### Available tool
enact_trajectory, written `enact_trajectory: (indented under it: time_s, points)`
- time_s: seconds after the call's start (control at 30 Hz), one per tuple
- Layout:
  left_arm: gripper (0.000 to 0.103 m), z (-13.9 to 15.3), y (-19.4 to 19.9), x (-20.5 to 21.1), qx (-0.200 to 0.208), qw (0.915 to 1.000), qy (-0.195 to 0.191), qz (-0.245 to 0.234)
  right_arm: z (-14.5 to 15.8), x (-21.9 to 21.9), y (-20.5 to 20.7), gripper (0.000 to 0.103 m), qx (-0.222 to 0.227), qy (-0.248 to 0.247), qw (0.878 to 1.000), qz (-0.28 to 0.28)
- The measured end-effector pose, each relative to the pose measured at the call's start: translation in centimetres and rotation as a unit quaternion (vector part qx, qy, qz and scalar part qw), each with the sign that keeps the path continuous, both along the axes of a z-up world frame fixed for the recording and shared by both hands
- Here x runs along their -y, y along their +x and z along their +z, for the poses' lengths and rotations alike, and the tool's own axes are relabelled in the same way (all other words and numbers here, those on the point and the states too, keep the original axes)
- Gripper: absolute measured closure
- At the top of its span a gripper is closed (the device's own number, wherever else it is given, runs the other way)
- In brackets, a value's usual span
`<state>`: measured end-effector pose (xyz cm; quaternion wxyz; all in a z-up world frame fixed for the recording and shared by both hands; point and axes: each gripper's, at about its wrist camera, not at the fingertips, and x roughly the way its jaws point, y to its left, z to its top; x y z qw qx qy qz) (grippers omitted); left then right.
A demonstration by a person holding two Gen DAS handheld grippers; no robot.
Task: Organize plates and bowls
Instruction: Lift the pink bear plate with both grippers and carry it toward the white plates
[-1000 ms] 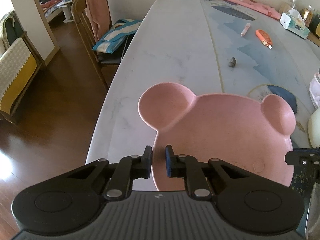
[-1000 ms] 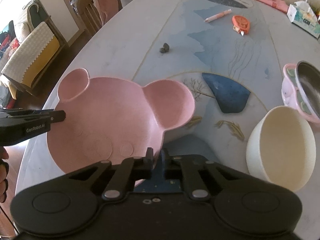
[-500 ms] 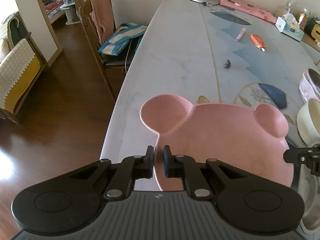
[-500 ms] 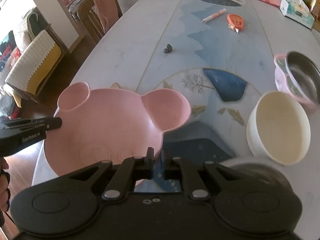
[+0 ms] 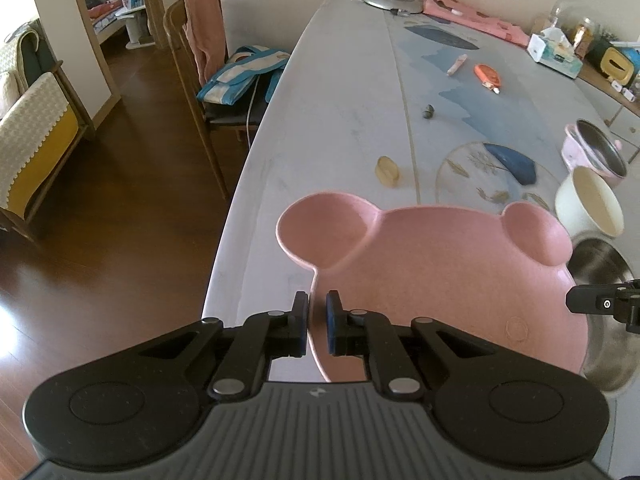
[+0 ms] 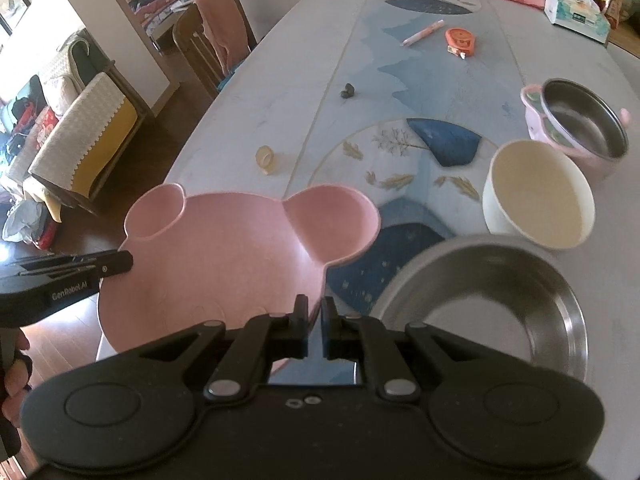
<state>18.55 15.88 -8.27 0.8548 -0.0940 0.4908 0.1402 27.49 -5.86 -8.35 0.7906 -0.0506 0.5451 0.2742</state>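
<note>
Both grippers, left (image 5: 317, 322) and right (image 6: 315, 326), pinching opposite rims of pink bear plate (image 5: 432, 276), apparently airborne; risking slippage onto steel bowl (image 6: 480, 304) through uneven lifting.

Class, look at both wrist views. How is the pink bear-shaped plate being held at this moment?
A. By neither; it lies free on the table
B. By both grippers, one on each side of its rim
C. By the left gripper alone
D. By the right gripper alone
B: the left gripper and the right gripper each pinch the rim of the pink bear-shaped plate.
</note>
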Motion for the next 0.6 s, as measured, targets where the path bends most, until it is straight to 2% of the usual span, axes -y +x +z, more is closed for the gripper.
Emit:
enact_trajectory:
  time_s: [0.43, 0.6]
  points:
    - [0.095, 1.5, -6.6, 1.5, 0.006, 0.9999, -0.011, -0.003, 2.1, 2.3, -6.4, 0.096, 0.008, 0.019, 1.0, -0.002]
    - [0.095, 1.6, -8.8, 2.6, 0.017, 0.9997, 0.011, -0.011, 2.1, 2.7, -8.7, 0.096, 0.013, 0.02, 1.0, 0.002]
